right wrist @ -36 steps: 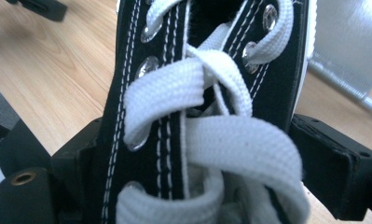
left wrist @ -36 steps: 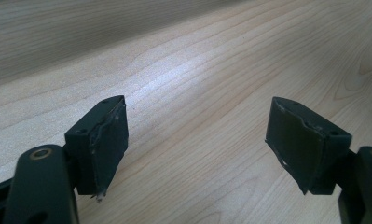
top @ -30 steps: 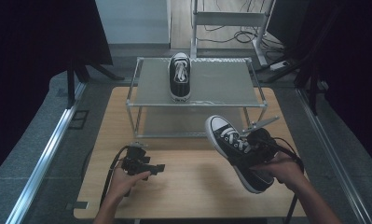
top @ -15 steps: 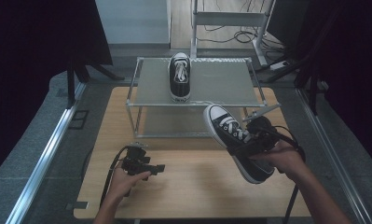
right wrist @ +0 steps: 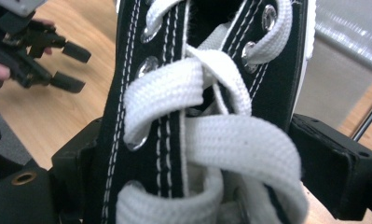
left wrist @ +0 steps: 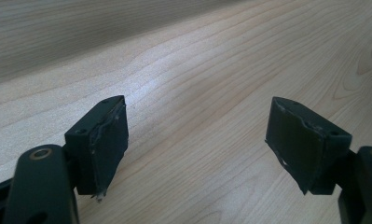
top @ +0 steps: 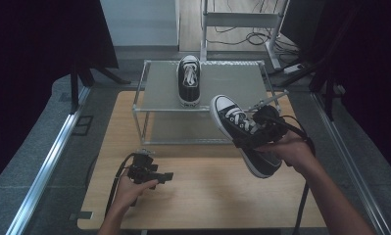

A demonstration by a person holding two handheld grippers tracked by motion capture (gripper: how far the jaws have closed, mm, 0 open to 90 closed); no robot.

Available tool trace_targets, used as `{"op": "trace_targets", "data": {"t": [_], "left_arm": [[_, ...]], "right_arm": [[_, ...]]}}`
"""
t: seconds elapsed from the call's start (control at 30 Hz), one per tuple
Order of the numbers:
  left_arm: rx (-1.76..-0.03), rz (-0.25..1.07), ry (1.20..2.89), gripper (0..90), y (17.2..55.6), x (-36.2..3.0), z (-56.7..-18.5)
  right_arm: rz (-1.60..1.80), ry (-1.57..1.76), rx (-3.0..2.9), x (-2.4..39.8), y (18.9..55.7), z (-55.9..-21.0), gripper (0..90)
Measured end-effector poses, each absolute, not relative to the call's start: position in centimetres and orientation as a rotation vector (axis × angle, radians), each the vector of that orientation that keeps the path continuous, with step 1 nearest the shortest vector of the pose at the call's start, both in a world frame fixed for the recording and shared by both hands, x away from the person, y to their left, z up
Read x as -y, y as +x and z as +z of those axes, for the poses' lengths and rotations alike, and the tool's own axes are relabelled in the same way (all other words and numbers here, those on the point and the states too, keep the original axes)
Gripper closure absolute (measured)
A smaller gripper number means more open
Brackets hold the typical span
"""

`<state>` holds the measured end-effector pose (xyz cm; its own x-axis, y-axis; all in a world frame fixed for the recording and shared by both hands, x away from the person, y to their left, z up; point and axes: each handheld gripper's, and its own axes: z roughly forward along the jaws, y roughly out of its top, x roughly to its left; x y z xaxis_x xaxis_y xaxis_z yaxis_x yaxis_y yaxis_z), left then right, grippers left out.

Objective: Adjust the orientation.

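While one sneaker already sits on the rack at 12 o'clock, the right gripper is clamped on the 2nd sneaker, held in air at 3 o'clock, toe twd rack. Left gripper idles at 7 o'clock, jaws apart, nothing btwn. Looks approx. halfway: 2nd shoe not yet placed.

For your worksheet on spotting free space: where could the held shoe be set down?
The rack top is bare right of the standing shoe. The wooden table is bare between the left tool and the held shoe. It is crowded around the right tool.
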<state>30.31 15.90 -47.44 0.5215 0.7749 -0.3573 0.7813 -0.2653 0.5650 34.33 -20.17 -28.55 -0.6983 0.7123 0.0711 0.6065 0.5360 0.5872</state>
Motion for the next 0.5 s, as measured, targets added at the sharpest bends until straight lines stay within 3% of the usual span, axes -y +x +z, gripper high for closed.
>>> {"op": "trace_targets", "data": {"t": [0.5], "left_arm": [[-1.256,-0.021,2.051,21.3,30.3,-15.8,-47.4]], "right_arm": [[0.865,1.209,-2.555,19.1,38.1,-27.7,12.1]]}}
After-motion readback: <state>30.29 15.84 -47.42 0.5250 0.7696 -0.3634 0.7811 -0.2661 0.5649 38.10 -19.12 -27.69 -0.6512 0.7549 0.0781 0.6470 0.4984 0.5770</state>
